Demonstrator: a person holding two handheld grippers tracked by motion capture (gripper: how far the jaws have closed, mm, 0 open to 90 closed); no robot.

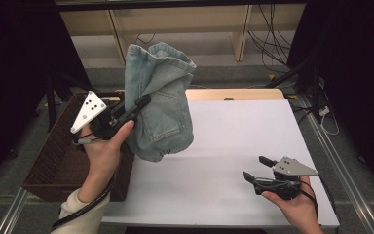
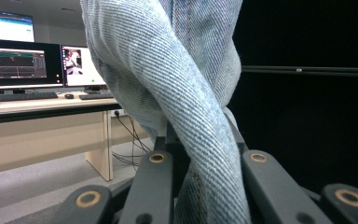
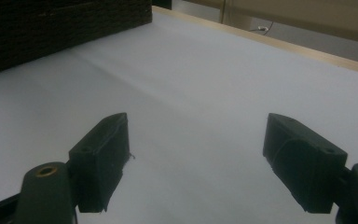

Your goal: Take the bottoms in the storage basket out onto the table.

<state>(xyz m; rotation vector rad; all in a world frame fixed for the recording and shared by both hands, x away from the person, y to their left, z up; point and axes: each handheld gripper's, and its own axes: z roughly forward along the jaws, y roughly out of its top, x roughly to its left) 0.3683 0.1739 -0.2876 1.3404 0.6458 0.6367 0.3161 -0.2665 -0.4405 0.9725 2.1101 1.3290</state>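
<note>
Your left hand (image 1: 104,146) is raised above the near left edge of the table, wrist cocked back and forearm coming up from the bottom left in a cream sleeve, with the cable trailing down along it. In that hand the left gripper (image 1: 143,101) points up and to the right, its grey three-cornered plate tilted toward the left. Its jaws are clamped on a bunched pair of pale blue denim jeans (image 1: 160,102), which hangs in the air from the grip: part of the cloth stands up above the jaws, the larger part sags below and to the right of them, clear of the white table surface (image 1: 233,141). In the left gripper view, a thick twisted fold of the denim (image 2: 186,102) runs straight down between the two black jaws and is pinched there.

Just below and to the left of the left gripper sits a dark brown woven basket (image 1: 53,156), beside the table's left edge.

Your right hand (image 1: 297,202) lies low at the near right corner, palm up under the right gripper (image 1: 258,168), which points left and slightly away from you across the table. Its jaws stand wide apart and hold nothing; in the right gripper view bare white tabletop (image 3: 191,93) stretches between and ahead of them, with the basket's dark wall (image 3: 51,28) far ahead to their left.
</note>
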